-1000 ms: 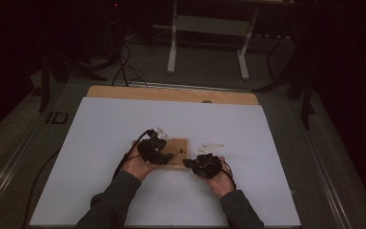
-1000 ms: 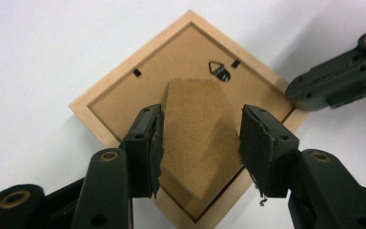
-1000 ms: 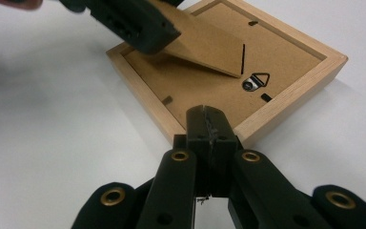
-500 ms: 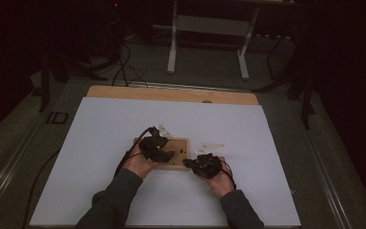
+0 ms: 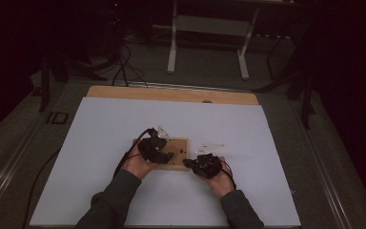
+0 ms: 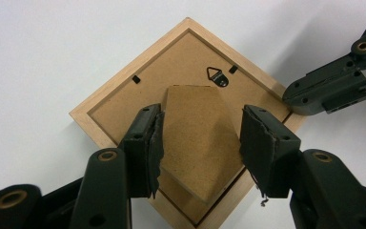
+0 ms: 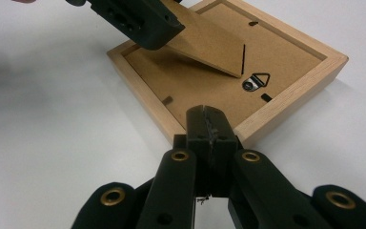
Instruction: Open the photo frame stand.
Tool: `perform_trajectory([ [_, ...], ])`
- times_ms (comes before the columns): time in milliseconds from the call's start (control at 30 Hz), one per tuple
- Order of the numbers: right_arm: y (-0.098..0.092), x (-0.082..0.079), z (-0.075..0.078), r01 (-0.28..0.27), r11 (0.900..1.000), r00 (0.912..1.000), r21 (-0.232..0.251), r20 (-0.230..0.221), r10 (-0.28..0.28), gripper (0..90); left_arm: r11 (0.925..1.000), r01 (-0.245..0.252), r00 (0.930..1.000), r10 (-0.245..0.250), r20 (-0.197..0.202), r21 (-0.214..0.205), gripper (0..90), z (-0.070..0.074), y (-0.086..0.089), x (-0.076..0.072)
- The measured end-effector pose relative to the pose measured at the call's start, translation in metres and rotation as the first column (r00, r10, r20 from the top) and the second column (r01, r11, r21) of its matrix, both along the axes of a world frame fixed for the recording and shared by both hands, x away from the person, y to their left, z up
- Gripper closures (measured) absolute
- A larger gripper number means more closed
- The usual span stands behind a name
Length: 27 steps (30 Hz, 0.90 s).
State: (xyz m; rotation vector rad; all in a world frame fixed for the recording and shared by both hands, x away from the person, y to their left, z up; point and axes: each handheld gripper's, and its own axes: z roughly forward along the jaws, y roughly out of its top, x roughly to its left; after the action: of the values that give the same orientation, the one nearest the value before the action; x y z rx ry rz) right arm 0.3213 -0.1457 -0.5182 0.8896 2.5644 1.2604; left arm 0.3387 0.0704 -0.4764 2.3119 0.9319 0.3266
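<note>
Left gripper (image 6: 200, 143) stands apart around the frame's stand flap (image 6: 198, 138); right gripper (image 7: 210, 125) pressed together at frame (image 7: 286, 98).

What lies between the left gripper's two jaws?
The picture frame's cardboard easel stand lies between the left gripper's jaws, seen in the left gripper view.

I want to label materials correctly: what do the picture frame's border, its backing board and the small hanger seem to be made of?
Picture frame border: pale wood with visible grain, apparently unvarnished. Backing board: brown matte fibreboard, probably, like the fold-out stand. Hanger: likely metal, thin and shiny.
</note>
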Motion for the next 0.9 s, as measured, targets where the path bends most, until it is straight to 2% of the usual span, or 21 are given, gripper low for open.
perform_trajectory([
  [167, 0.000, 0.000, 0.000, 0.000, 1.0000, 1.0000, 0.002, -0.001, 0.000, 89.8, 0.9996, -0.006, 1.0000, 0.006, -0.001, -0.027, 45.2, 0.001, 0.004, 0.001],
  [367, 0.000, 0.000, 0.000, 0.001, 1.0000, 1.0000, 0.004, -0.001, -0.001, 89.9, 0.9935, -0.035, 0.9991, 0.032, -0.028, -0.108, 39.4, 0.006, 0.016, 0.004],
  [433, 0.000, 0.000, 0.000, 0.000, 1.0000, 1.0000, 0.004, -0.002, 0.000, 89.8, 0.9920, -0.043, 0.9986, 0.039, -0.035, -0.118, 39.4, 0.007, 0.019, 0.005],
  [567, 0.000, 0.000, 0.000, 0.000, 1.0000, 1.0000, 0.005, -0.004, 0.000, 89.8, 0.9871, -0.060, 0.9967, 0.051, -0.064, -0.149, 36.8, 0.006, 0.024, 0.006],
  [700, 0.000, 0.000, 0.000, 0.001, 1.0000, 1.0000, 0.006, -0.004, -0.001, 89.8, 0.9787, -0.075, 0.9930, 0.056, -0.104, -0.191, 33.2, 0.003, 0.029, 0.007],
  [833, 0.000, 0.000, 0.000, -0.001, 1.0000, 1.0000, 0.005, -0.001, 0.001, 89.8, 0.9768, -0.087, 0.9898, 0.063, -0.128, -0.196, 30.5, -0.002, 0.031, 0.009],
  [900, -0.001, 0.000, 0.000, -0.002, 1.0000, 1.0000, 0.006, -0.001, 0.002, 89.8, 0.9731, -0.088, 0.9869, 0.056, -0.151, -0.213, 29.3, -0.005, 0.031, 0.010],
])
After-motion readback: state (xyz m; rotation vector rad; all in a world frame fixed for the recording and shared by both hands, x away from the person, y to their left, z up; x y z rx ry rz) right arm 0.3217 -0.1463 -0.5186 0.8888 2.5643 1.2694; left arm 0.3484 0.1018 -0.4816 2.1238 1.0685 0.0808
